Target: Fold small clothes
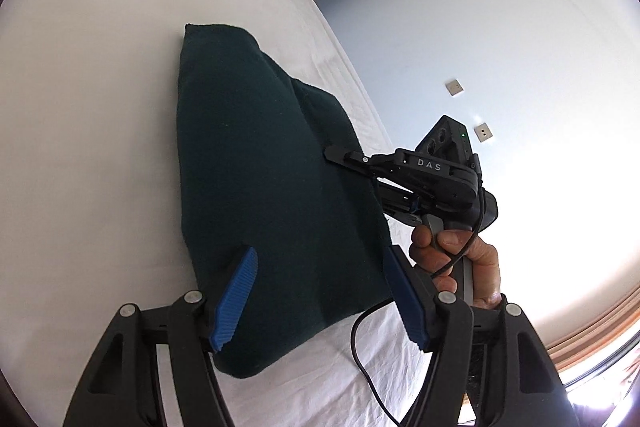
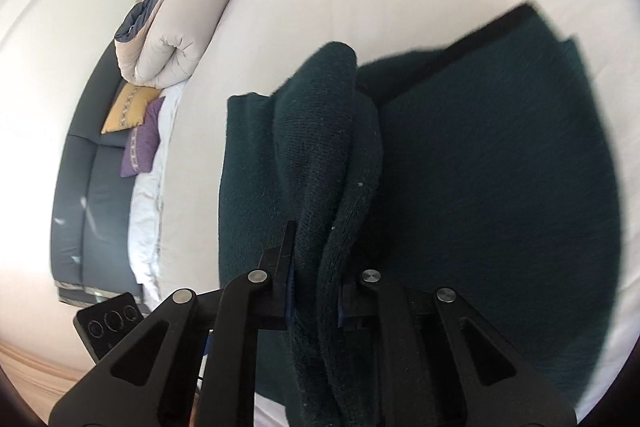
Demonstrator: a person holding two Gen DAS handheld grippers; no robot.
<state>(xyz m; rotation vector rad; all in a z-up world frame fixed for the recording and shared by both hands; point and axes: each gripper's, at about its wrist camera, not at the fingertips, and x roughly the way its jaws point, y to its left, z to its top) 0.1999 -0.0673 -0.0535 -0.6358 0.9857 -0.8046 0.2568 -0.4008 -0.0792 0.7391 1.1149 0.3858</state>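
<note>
On a white bed (image 1: 80, 107), the right gripper (image 2: 316, 267) is clamped on a bunched fold of a dark green knit garment (image 1: 260, 167), apparently lifting 1 edge to carry it over the rest. The left gripper (image 1: 320, 291) hangs spread wide above the near end, gripping nothing, likely ready to pin the cloth. The garment lies partly folded, thick, soft and fuzzy.

Dark green knit garment (image 1: 260, 187), folded on white bed, one fold raised
</note>
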